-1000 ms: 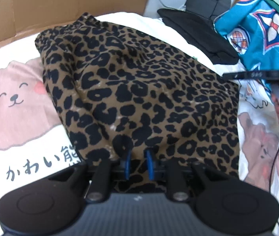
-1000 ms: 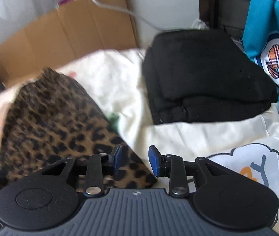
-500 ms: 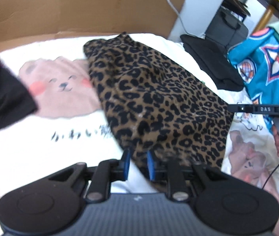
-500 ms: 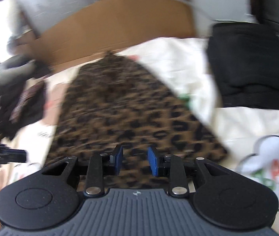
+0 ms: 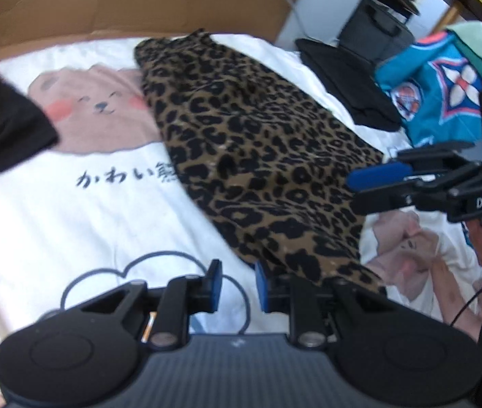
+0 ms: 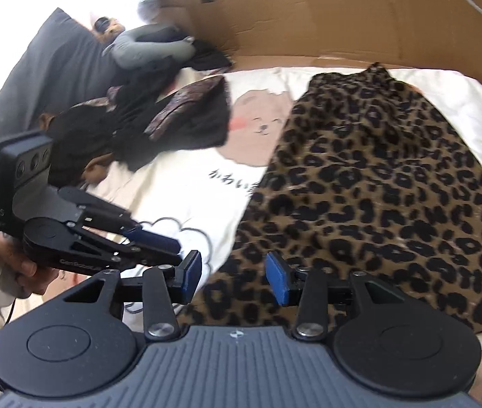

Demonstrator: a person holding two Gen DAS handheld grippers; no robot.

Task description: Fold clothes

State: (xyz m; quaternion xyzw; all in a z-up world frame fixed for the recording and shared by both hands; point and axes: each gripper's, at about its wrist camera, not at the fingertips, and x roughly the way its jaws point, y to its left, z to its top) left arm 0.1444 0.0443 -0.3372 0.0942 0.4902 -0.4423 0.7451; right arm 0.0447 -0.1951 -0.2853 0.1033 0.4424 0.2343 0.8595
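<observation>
On the bed sheet (image 5: 70,224), from left: left gripper (image 5: 234,284) open, empty, at the hem of the leopard-print garment (image 5: 258,156). We judge it folded lengthwise; cross folds remain. Right gripper (image 6: 234,277) wide open over its near edge, gripping nothing.

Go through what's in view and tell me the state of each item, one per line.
leopard-print garment: spread flat on the bedsheet, not gripped.
left gripper: open, holding nothing, at the garment's near hem.
right gripper: open, holding nothing, over the garment's near edge.
folded black garment: folded, set aside beyond the leopard piece.
teal patterned garment: bunched up, unfolded.
dark clothes pile: heaped, unfolded.
</observation>
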